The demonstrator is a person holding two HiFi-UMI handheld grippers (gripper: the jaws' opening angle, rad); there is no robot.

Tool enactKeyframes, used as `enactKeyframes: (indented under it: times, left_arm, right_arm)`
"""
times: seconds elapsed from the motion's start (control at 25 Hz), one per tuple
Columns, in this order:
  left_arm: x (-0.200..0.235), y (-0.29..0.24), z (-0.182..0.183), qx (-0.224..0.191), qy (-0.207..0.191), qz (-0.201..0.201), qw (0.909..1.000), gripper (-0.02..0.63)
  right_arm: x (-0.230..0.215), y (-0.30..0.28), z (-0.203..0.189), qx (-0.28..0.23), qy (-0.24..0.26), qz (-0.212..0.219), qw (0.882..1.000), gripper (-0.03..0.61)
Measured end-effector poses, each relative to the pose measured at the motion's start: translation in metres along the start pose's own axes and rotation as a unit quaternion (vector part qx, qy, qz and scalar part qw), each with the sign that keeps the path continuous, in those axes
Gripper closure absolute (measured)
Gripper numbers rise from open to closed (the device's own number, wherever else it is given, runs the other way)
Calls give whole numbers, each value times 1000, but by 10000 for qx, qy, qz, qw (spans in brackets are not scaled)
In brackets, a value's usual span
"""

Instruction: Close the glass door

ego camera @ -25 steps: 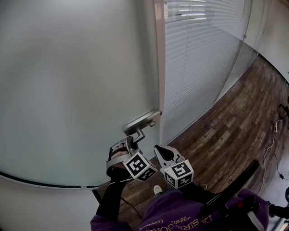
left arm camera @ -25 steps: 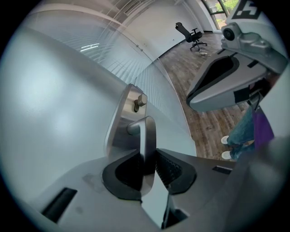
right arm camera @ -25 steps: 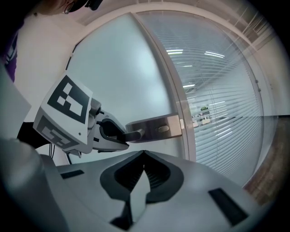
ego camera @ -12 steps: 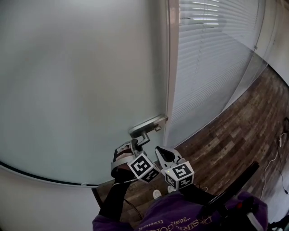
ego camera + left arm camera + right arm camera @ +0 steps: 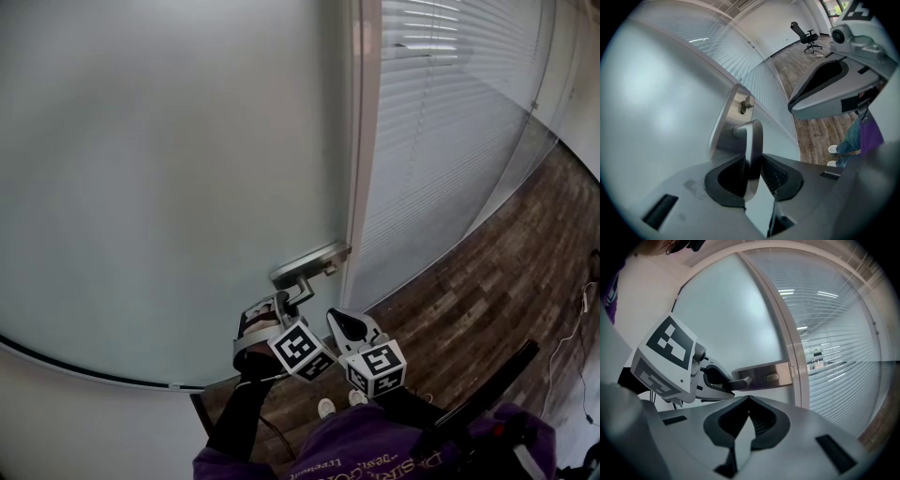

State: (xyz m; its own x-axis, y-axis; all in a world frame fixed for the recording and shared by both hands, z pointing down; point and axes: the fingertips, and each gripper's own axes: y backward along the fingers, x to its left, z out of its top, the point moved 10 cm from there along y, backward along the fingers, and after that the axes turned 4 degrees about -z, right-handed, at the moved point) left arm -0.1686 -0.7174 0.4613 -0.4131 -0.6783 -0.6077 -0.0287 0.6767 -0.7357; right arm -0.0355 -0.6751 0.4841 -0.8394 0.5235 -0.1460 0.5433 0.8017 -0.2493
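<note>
Head view: the frosted glass door (image 5: 169, 187) spreads from centre toward 9 o'clock, its lever handle (image 5: 302, 274) at 6 o'clock near the door's edge. The left gripper (image 5: 281, 302) grasps the handle, with the right gripper (image 5: 339, 323) just beside, at its 4 o'clock. Left gripper view: both pads (image 5: 773, 176) clamp the lever. Right gripper view: jaws together on nothing, handle at 12 o'clock.

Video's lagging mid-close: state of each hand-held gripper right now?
Left hand-held gripper: closed on the door handle.
Right hand-held gripper: closed, holding nothing.

Frosted white glass door (image 5: 169, 187), silver handle (image 5: 753, 145)
</note>
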Motion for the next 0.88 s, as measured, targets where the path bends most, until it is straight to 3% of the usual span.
enactKeyframes:
  times: [0.88]
  left_arm:
    - [6, -8, 3, 95, 223, -28, 9997, 525]
  right_arm:
    - [-1, 7, -3, -27, -46, -17, 10000, 581]
